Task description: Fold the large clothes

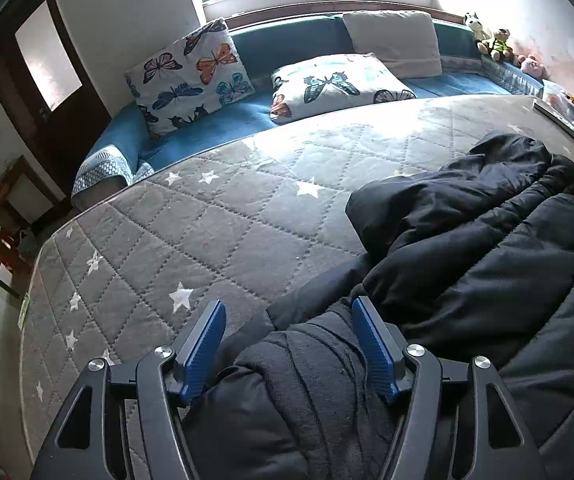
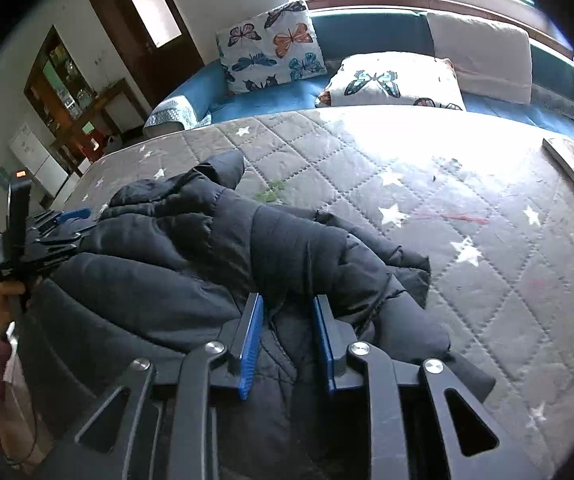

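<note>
A: The room is a sunlit one, a blue sofa [image 1: 215, 128] with butterfly cushions [image 1: 191, 76] under the window, and in front of it a grey quilted mattress [image 1: 191, 232] with white stars. The black padded jacket [image 2: 207, 264] lies heaped on the near part of that mattress, partly folded over itself.

B: And the tools? The left gripper [image 1: 289, 344] stands apart, its blue pads either side of a ribbed cuff or hem [image 1: 311, 364] and not pressing it. The right gripper [image 2: 287, 344] has narrow jaws with jacket fabric bunched between them; it looks clamped on it.

A: Then the risk is a one-sided pull. If the right one drags its edge across while the left is loose, the puffy bulk could slide and the fold skew.

B: The slick shell may also slip from that small pinch, and the layer flops back open.
</note>
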A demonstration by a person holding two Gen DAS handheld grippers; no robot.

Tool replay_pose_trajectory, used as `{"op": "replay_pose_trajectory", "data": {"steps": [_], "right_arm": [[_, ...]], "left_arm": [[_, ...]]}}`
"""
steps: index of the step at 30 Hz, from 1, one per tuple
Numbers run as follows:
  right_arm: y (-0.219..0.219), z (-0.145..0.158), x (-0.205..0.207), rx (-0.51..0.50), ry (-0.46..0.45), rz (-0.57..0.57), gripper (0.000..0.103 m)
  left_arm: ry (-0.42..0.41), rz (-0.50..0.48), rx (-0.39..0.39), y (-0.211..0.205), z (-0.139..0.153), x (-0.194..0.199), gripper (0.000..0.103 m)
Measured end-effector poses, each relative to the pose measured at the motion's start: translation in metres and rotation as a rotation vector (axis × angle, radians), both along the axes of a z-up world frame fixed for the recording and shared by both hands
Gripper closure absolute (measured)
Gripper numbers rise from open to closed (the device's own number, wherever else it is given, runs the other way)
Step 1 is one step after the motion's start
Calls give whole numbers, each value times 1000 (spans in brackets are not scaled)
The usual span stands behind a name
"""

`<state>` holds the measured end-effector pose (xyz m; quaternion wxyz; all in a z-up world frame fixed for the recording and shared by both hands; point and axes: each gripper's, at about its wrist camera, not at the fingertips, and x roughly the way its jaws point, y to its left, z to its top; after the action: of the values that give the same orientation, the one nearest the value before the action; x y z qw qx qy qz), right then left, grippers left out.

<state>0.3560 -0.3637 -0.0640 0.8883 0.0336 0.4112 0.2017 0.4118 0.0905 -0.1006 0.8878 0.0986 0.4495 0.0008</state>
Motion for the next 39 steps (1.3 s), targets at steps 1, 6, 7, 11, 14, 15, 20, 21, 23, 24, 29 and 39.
{"op": "replay_pose_trajectory", "data": {"steps": [1,6,7,11,14,15,20,21,23,24,29,39], "right_arm": [[2,-1,-1,-9,-7,0,76],[11,30,-2,-36,14,-23,74],[12,37,-5,-26,-2,-13,73],[50,63,-3,-37,-56,63,73],[81,59,7,-64,-59,110,73],[89,52,11,-67,-48,121,73],[112,0,49,-175,43,66,77],[111,-7,53,-175,60,66,77],[110,-10,56,-172,51,60,77],[110,-8,56,-177,51,60,77],[107,22,34,-130,8,50,77],[153,40,8,-130,-73,185,74]], "left_arm": [[1,5,0,1,0,0,29],[-10,6,3,2,9,-3,29],[-17,8,11,1,14,-6,29],[-83,14,28,-3,47,-22,29],[-146,2,-54,0,83,-43,29],[-158,-4,-82,1,93,-51,29],[-164,-42,-140,5,115,-86,29],[-160,-53,-147,6,115,-95,29],[-147,-62,-162,9,111,-110,29],[-139,-66,-185,11,108,-119,29],[-117,-76,-277,17,92,-148,31],[-60,-50,-386,20,77,-88,65]]}}
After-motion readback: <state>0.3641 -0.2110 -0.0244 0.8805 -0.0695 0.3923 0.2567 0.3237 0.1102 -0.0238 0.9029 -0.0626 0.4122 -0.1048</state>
